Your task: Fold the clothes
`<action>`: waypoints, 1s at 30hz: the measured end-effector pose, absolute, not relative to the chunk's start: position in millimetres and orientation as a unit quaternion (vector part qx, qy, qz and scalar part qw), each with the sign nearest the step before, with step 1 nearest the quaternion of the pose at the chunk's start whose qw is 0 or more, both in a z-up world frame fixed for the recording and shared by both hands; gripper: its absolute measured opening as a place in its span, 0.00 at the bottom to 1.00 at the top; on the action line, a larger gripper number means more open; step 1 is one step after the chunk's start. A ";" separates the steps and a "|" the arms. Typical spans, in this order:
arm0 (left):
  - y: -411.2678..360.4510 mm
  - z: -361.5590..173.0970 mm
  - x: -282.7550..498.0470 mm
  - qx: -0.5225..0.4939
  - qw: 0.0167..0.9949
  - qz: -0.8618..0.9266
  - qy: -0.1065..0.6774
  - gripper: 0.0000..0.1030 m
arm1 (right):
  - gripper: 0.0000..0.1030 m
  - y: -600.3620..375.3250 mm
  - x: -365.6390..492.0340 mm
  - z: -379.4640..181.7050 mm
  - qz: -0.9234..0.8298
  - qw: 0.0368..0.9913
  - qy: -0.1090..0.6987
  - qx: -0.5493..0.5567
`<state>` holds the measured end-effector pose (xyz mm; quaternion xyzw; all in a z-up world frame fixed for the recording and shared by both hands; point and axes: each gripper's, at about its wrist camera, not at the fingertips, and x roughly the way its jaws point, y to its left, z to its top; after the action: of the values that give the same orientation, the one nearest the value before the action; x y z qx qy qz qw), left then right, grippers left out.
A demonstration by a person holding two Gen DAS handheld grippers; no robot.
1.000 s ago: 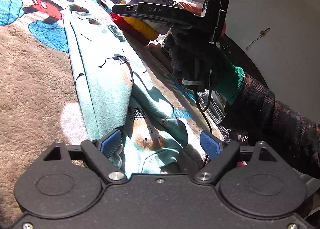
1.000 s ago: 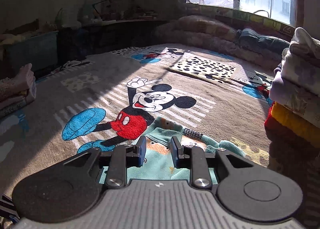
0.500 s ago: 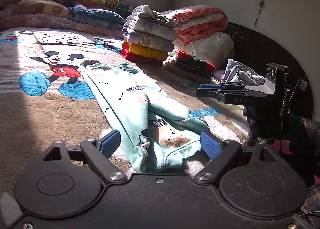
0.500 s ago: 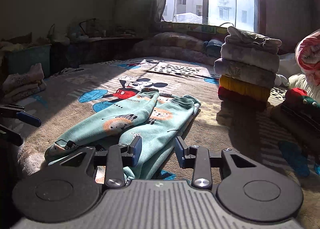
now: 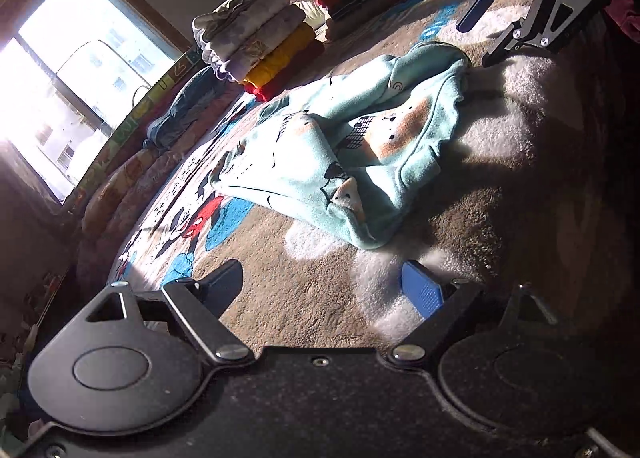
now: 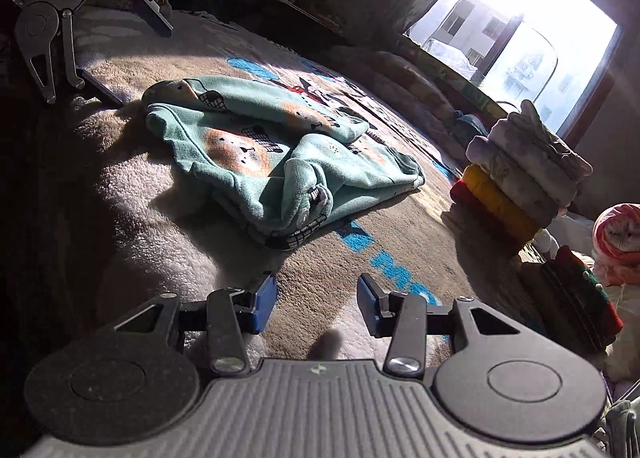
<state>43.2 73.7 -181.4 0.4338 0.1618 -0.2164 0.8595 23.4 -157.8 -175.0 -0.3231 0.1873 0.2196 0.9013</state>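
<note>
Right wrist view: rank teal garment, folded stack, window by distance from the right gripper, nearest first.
From the right gripper:
1. Teal garment, on the blanket just ahead, slightly left.
2. Folded stack, farther back on the right.
3. Window, far wall, upper right.

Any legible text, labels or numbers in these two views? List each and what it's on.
"U" (likely): coloured strip under the window; the letters beside it are blurred.
Blue lettering on the blanket: cut off, not readable.
Teal garment: printed pictures only, no legible words.
</note>
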 end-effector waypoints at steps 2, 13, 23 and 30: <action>66.2 -187.5 44.9 0.461 0.851 -0.210 0.137 0.86 | 0.44 -152.4 25.7 -179.3 0.219 0.896 0.171 -0.346; 55.0 -198.4 60.1 0.500 0.839 -0.204 0.062 0.98 | 0.61 -145.4 37.5 -186.2 0.215 0.888 0.104 -0.393; 42.8 -193.1 72.0 0.520 0.832 -0.193 0.014 1.00 | 0.68 -139.1 47.4 -182.4 0.212 0.882 0.071 -0.414; 40.6 -192.6 88.6 0.517 0.831 -0.204 0.015 0.94 | 0.64 -126.8 54.5 -187.4 0.230 0.862 0.035 -0.450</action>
<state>88.6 40.6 -192.6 0.5168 0.0147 -0.2043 0.8312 54.5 -126.8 -187.4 -0.4500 0.0348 0.2302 0.8621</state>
